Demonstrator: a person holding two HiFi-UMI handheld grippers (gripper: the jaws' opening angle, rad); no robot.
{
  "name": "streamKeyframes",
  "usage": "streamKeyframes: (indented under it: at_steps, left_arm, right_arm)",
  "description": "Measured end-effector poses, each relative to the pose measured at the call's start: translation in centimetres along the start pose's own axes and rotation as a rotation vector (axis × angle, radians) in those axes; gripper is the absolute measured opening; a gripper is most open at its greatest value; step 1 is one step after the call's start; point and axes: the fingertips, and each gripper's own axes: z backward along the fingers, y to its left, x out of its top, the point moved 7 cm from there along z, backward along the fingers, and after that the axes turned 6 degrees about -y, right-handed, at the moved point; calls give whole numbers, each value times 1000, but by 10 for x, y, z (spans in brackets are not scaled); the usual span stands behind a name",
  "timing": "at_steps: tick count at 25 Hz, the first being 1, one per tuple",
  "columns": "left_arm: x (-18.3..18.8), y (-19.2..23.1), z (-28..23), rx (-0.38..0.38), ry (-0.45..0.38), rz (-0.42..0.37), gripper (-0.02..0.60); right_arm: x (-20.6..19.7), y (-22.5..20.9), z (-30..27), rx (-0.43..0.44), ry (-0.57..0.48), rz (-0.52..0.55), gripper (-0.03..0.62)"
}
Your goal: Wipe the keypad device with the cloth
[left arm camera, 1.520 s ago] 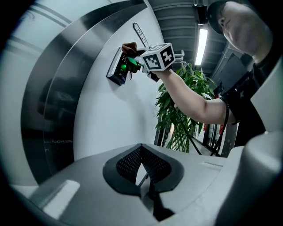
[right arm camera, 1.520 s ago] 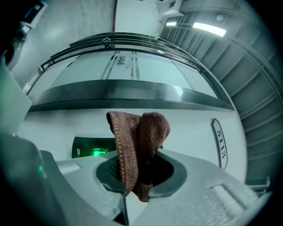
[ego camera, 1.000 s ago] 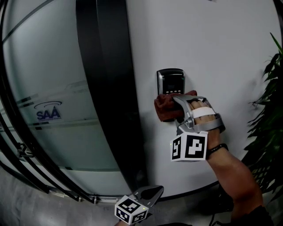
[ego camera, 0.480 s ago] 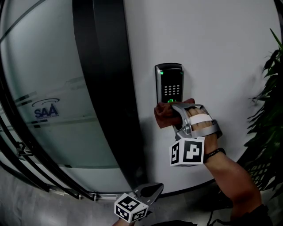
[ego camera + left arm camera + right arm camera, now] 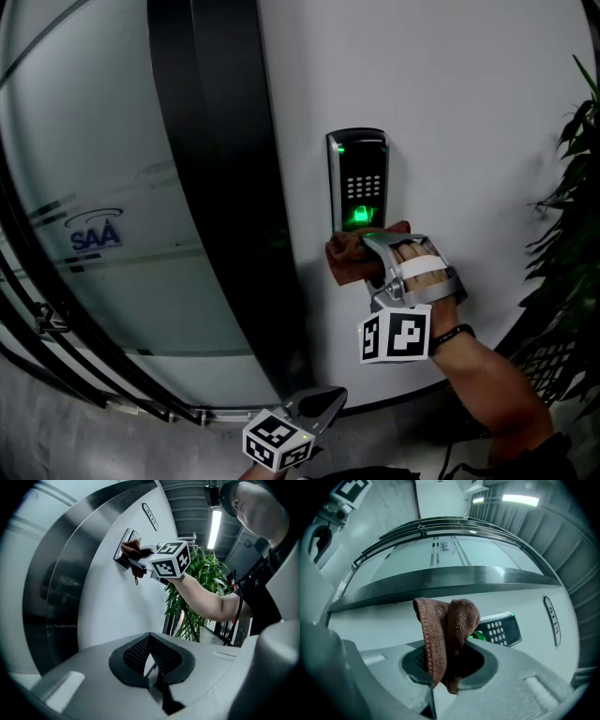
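A black keypad device [image 5: 359,180] with small keys and a glowing green sensor hangs on the white wall; it also shows as a dark panel [image 5: 502,630] in the right gripper view and far off [image 5: 124,550] in the left gripper view. My right gripper [image 5: 373,246] is shut on a brown cloth [image 5: 349,257], bunched against the wall just under the keypad's lower edge. The cloth [image 5: 446,637] sticks up from between the jaws. My left gripper [image 5: 323,410] hangs low near the floor, jaws shut with nothing between them, well away from the keypad.
A black door frame [image 5: 225,197] and frosted glass with a logo [image 5: 94,234] stand left of the keypad. A green potted plant [image 5: 572,216] grows at the right edge. A person's bare forearm [image 5: 487,384] carries the right gripper.
The right gripper and cloth slid down off the keypad face, uncovering its keys and green sensor. The left gripper stayed put.
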Motion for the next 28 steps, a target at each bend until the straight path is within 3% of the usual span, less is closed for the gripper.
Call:
streamKeyframes:
  at_steps: [8,12,14,17,22,25,28]
  left_arm:
    - [-3,7,8,6,-4,11,17]
    - [-4,7,13,-13,6,12,17]
    - [-5,7,17,-28,15,14,17]
    - [-6,9,26,-45,22,12,17]
    - [-9,13,41,-84,31,0,17]
    - [-14,13,46,-119,49,-10,17]
    - [-17,8,49,-146,59,-10,17]
  right_arm:
    - [-1,18,2,30,11,-18,54]
    - [-3,31,0,92,53,-35,54]
    - [-4,40,5,130,52,-95,54]
    - [-4,55,27,207,-1,-338,54]
    - [-10,102,85,349,-73,-958,54]
    - [-16,135,125,342,-38,-1228,54]
    - [-16,161,164,318,-7,-1419,54]
